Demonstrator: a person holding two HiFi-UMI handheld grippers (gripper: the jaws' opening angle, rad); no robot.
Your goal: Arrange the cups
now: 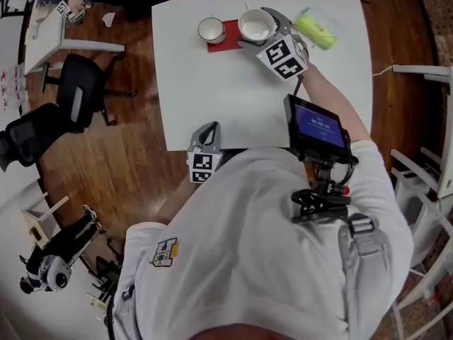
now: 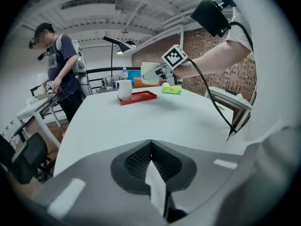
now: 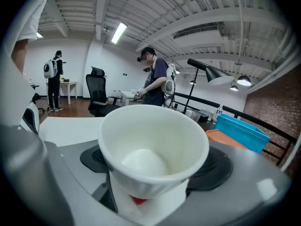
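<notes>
1. While it sits at the near edge of the white table [image 1: 233,105], the left gripper [image 1: 205,139] has its jaws fully together, with nothing between them.
2. Table middle is bare white top between the two grippers, which are well apart.
3. Right gripper [image 1: 263,32] is at the far side of the table, jaws spread wide and clamped on a white cup [image 3: 153,145]. The pads press its lower body from both sides.
4. Held cup [image 1: 256,24] is upright, mouth up, empty inside, and raised off the table. It hangs at the right end of the red tray [image 1: 228,37], with a bit of red visible under it in the right gripper view.
5. Second white cup [image 1: 211,30] stands upright on the left part of the red tray, near the held cup but not touching it. In the left gripper view it is at [image 2: 124,89].
6. Green packet [image 1: 316,29] lies on the table just beyond the right gripper, near the far right corner.
7. Off the table to the left is a black office chair [image 1: 79,89] on the wooden floor.
8. Further back in the room, another person [image 2: 63,74] stands by a side table.
</notes>
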